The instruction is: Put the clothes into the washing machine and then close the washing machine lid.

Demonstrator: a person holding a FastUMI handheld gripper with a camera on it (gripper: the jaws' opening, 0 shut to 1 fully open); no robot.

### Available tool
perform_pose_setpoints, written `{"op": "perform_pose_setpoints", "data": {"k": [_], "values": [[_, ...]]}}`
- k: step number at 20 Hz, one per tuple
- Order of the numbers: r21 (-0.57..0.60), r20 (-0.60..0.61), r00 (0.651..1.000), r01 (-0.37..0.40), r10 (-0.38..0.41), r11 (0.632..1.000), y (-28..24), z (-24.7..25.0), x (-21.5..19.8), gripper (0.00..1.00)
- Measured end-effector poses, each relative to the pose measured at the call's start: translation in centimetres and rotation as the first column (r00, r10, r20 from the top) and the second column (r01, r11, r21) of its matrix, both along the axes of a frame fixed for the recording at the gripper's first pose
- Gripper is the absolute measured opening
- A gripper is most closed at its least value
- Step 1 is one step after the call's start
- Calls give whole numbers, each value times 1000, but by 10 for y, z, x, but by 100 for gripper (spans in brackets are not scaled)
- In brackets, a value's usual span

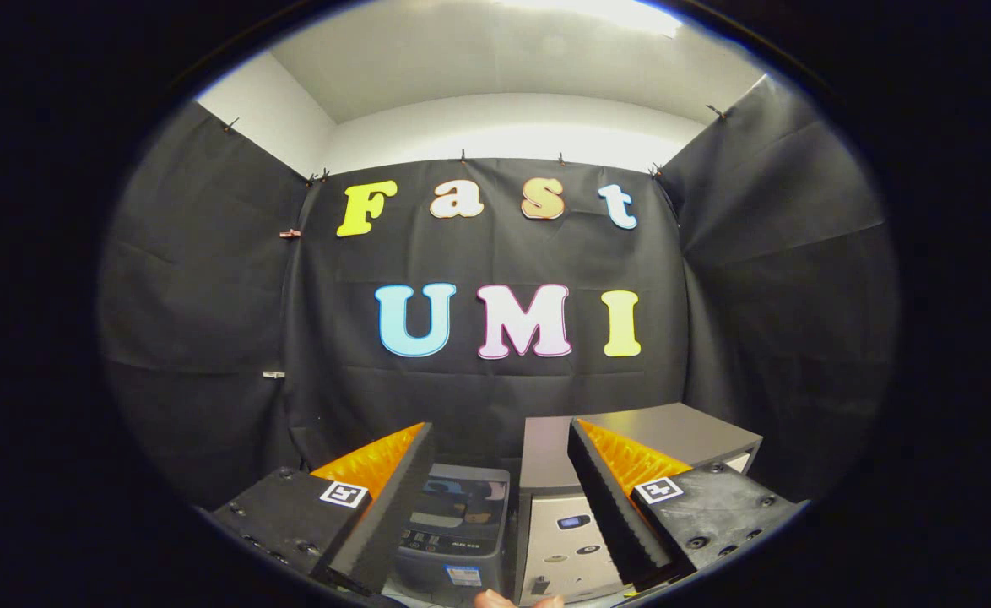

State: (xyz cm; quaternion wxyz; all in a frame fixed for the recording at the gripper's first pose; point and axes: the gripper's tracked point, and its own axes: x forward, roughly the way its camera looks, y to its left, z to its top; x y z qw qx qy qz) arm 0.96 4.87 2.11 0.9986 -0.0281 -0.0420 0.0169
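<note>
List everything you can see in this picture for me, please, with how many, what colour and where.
Small washing machine: one, dark grey, between and just beyond the fingers; clothes show through its top.
Larger appliance: one, grey top with pale front panel, right beside the small washing machine.
Booth wall: black cloth, behind and to both sides.
Ceiling: white, brightly lit, above the cloth.
Person's fingertips: at the bottom, in front of the appliances.
Gripper: one; its fingers are spread apart, holding nothing.

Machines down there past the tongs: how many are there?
2. A small dark washing machine sits between the open tongs; a taller grey appliance stands beside it, partly behind one finger. Others may be hidden.
</note>
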Motion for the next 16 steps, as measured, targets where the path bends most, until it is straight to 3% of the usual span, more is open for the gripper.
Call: {"op": "perform_pose_setpoints", "data": {"k": [16], "values": [[15,-8,999,48,-48,999,-35,-2,-11,99]]}}
